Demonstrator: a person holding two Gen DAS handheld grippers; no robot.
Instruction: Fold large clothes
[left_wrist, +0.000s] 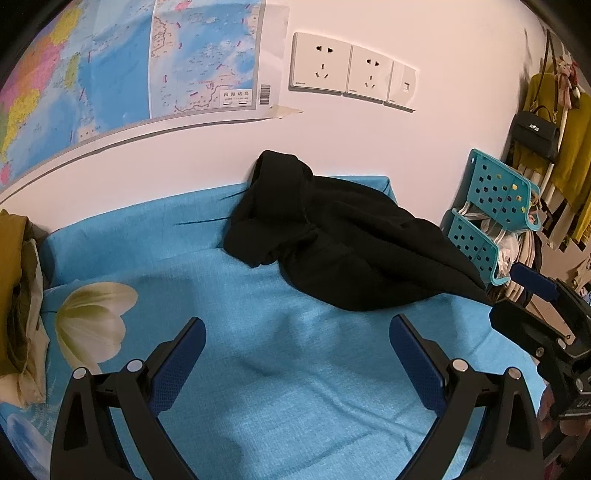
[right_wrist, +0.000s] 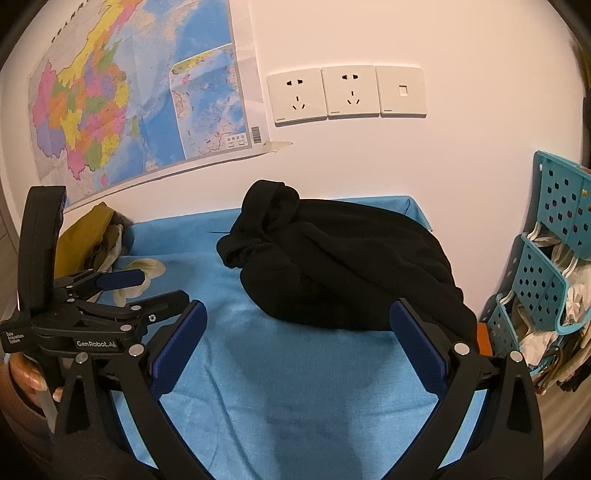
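Observation:
A crumpled black garment (left_wrist: 343, 240) lies in a heap on the blue sheet (left_wrist: 258, 369), against the wall at the far right of the surface. The same black garment (right_wrist: 343, 266) fills the middle of the right wrist view. My left gripper (left_wrist: 297, 330) hovers open over bare sheet, short of the heap, holding nothing. My right gripper (right_wrist: 297, 314) is open too, with its right finger (right_wrist: 417, 339) close to the heap's near edge. In the right wrist view the left gripper (right_wrist: 147, 291) shows at the left, held by a hand (right_wrist: 29, 376).
A pile of olive and beige clothes (left_wrist: 18, 295) sits at the left edge of the sheet. A teal perforated rack (left_wrist: 491, 214) with hangers stands to the right of the bed. The wall carries a map (left_wrist: 129, 66) and sockets (left_wrist: 351, 70). Coats and a bag (left_wrist: 535, 133) hang at far right.

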